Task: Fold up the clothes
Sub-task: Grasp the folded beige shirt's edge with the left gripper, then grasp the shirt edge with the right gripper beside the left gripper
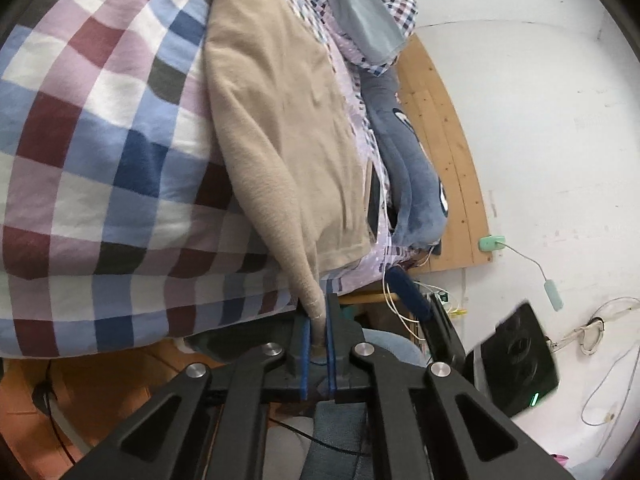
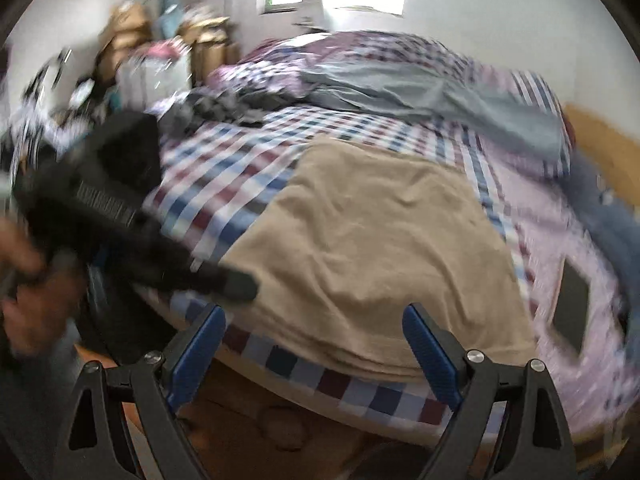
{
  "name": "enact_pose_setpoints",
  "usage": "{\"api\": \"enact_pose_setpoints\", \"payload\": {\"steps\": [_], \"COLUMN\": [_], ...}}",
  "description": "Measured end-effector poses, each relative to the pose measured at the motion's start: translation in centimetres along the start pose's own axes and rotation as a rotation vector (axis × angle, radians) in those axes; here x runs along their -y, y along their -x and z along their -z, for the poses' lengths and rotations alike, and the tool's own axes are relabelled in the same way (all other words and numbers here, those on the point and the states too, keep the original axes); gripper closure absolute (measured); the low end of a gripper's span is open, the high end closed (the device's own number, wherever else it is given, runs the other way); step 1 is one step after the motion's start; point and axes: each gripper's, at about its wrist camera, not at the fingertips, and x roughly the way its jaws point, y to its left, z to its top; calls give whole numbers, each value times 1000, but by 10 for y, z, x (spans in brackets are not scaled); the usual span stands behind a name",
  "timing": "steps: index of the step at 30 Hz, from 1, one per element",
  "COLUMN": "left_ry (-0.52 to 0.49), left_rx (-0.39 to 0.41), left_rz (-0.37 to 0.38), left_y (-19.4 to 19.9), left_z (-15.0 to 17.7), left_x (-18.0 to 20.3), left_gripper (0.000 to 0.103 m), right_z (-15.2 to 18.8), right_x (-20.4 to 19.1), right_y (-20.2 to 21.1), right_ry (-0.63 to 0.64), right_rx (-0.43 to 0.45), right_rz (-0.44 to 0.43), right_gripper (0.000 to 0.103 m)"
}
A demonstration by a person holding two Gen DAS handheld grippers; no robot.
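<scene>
Beige garment lying flat on the bed, over the checked cover, close to the near edge of the mattress. Long axis, in the right wrist view, running from the near edge toward the far side of the bed, where a grey cloth lies crumpled; near hem hanging slightly over the edge. One narrow end of the garment, probably a sleeve, drawn out to a thin strip in the left wrist view, pointing off the bed edge toward the left tool.

Left tool closed on this strip, the blue pads pressing the beige cloth from both sides. Seen also in the right wrist view, blurred, at the left, with a hand behind it, its tip touching the near left corner of the garment.

Right tool wide open, holding nothing, the two blue pads well apart, hovering before the bed edge and facing the near hem.

Beside the garment, on a lilac sheet, a dark flat device, and near it a blue-grey plush thing against the wooden headboard. Wooden floor below the bed.
</scene>
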Motion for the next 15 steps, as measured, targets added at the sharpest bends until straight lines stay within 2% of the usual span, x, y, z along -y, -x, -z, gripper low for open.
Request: {"api": "enact_pose_setpoints", "payload": {"steps": [4, 7, 10, 12, 14, 15], "left_ry": [2, 1, 2, -2, -2, -2], "left_rx": [3, -3, 3, 8, 10, 11], "left_rz": [33, 47, 67, 87, 106, 115], "left_y": [1, 5, 8, 12, 15, 17], "left_z": [-4, -5, -6, -7, -7, -7], "left_x": [4, 6, 7, 9, 9, 9], "left_gripper": [98, 99, 99, 99, 99, 99], "right_z": [5, 9, 9, 9, 7, 6], "right_x": [-26, -35, -39, -43, -48, -50], "right_y": [-7, -20, -29, -35, -43, -46], "right_ry": [196, 289, 348, 383, 422, 439], "right_rx": [2, -8, 11, 28, 45, 49], "right_rz": [147, 253, 325, 342, 368, 378], "right_gripper": [11, 11, 11, 11, 13, 18]}}
